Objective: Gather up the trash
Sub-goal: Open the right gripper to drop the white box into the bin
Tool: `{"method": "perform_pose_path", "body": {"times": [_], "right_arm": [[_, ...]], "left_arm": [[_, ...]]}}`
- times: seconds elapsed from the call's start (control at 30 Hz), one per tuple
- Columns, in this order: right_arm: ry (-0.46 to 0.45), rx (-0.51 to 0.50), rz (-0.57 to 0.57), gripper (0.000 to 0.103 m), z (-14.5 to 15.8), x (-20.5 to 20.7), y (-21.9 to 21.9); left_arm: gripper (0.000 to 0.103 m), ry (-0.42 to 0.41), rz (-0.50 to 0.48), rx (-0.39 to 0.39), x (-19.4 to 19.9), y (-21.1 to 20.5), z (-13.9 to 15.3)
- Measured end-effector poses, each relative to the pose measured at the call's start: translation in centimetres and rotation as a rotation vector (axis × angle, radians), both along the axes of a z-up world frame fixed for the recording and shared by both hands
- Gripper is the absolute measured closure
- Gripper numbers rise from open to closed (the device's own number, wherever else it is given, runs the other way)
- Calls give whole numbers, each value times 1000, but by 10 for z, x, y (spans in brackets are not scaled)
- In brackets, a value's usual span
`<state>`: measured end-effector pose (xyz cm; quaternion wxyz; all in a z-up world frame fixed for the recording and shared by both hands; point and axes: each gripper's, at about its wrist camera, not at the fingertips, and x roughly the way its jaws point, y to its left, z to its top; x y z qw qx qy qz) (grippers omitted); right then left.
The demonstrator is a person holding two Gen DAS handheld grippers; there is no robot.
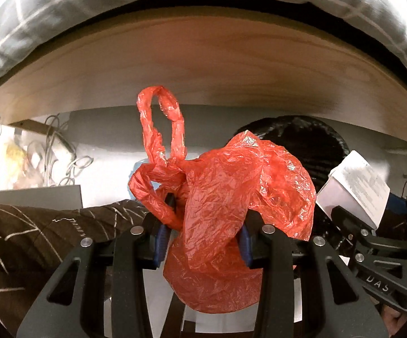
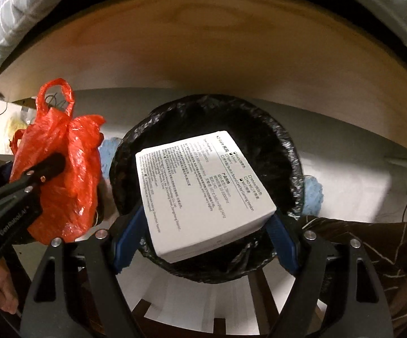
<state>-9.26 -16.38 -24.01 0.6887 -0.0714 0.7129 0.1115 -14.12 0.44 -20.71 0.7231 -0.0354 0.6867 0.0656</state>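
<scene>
My left claw (image 1: 203, 239) grips a crumpled red plastic bag (image 1: 226, 197); my right claw (image 2: 203, 225) clamps a white printed cardboard box (image 2: 203, 194) over the black-lined round bin (image 2: 288, 146).

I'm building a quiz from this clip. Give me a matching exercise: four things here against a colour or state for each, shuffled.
Things:
1. bag
2. box
3. bin
4. blanket

Colour or state:
A. lined with black plastic
B. brown with thin white lines
C. red, crumpled, in the left claw
D. white with print, in the right claw

Pairs: 1-C, 2-D, 3-A, 4-B
</scene>
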Motion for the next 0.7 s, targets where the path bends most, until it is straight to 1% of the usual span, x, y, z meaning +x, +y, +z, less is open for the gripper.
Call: {"method": "perform_pose_path", "body": {"times": [0.07,0.23,0.27,0.3,0.33,0.37,0.47,0.53,0.6,0.7], "right_arm": [[9,-5,2,26,-10,-1,5],[27,-27,9,26,-17,-2,16],[25,-35,10,25,-17,-2,17],[21,-43,9,18,-17,-2,17],[15,-49,7,15,-16,-2,17],[2,-62,2,12,-14,-2,16],[-34,-87,-17,8,-7,-1,9],[-58,-95,-24,8,0,-1,3],[-100,-105,-33,8,14,-1,-5],[-145,-122,-62,8,28,0,-19]], "left_arm": [[64,7,19,1,-2,2,2],[64,9,40,0,-4,8,6],[64,9,41,-1,-4,9,6],[64,8,40,-2,-4,9,7],[64,6,36,-3,-5,11,5],[64,5,31,-3,-4,9,7],[64,-3,14,-4,-2,7,6],[64,-10,-6,-8,-1,3,7],[64,-14,-20,-24,1,-3,10],[64,-22,-64,-17,2,-16,12]]}}
